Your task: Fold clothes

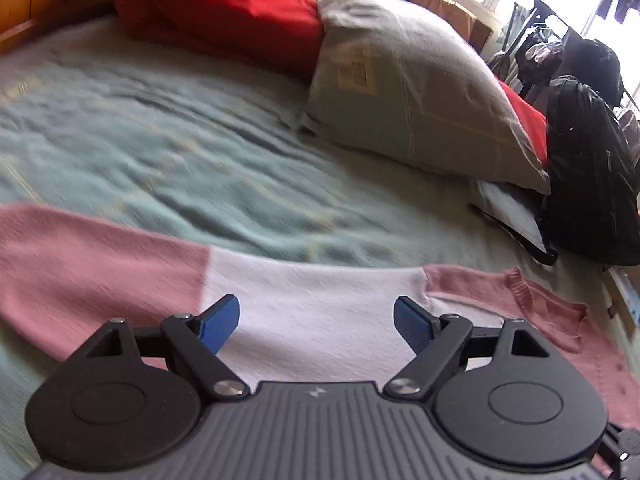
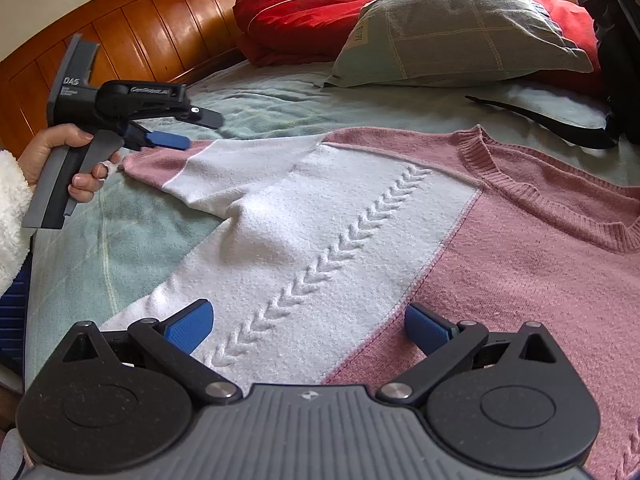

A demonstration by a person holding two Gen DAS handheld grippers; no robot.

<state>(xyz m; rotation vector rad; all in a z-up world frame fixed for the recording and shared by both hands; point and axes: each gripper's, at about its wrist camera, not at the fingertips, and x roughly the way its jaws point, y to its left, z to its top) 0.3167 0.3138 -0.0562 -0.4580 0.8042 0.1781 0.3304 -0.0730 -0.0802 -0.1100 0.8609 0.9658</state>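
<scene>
From the right wrist alone, the sweater's collar (image 2: pixel 532 184) shows.

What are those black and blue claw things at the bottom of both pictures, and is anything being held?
They are hand-held grippers, one in each of a person's hands, each with a camera looking along its fingers. One picture comes from the left gripper, the other from the right gripper, which also shows the left one in the person's hand near the sleeve end. A pink and white sweater lies spread on a green bedspread, with pillows behind. Both grippers are open and hold nothing.
</scene>
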